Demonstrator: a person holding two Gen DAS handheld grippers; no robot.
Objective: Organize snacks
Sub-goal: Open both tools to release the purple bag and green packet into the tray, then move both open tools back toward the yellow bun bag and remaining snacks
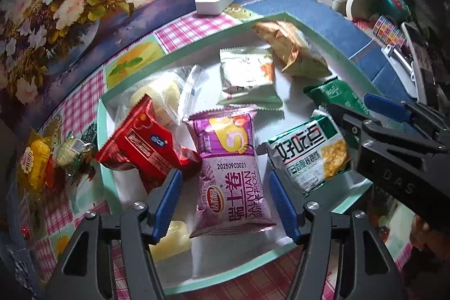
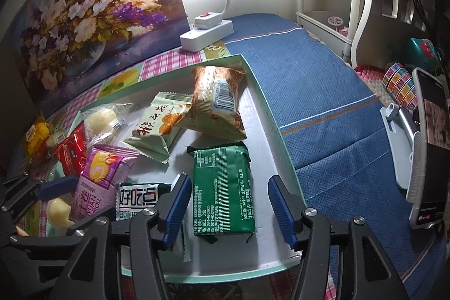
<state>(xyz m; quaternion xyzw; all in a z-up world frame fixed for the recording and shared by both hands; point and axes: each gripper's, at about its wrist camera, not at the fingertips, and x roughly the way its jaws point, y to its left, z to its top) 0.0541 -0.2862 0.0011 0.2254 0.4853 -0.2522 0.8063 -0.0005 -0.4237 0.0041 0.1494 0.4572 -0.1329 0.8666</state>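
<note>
A shallow tray with a mint-green rim (image 1: 180,45) (image 2: 264,100) holds several snack packets. My left gripper (image 1: 225,204) is open, its blue pads on either side of a purple Swiss-roll packet (image 1: 230,173) lying in the tray. My right gripper (image 2: 227,210) is open, its pads on either side of a dark green packet (image 2: 222,190) lying in the tray. A red packet (image 1: 146,145), a green-and-white cracker packet (image 1: 309,151), a pale green packet (image 1: 247,78) and a brown packet (image 2: 219,100) also lie in the tray. The right gripper shows in the left wrist view (image 1: 374,108).
A yellow snack (image 1: 33,159) and a clear-wrapped one (image 1: 73,151) lie on the checked cloth left of the tray. A pale yellow piece (image 1: 171,238) lies at the tray's near edge. A white power strip (image 2: 205,30), a flower painting (image 2: 92,7) and a phone on a stand (image 2: 430,148) surround the tray.
</note>
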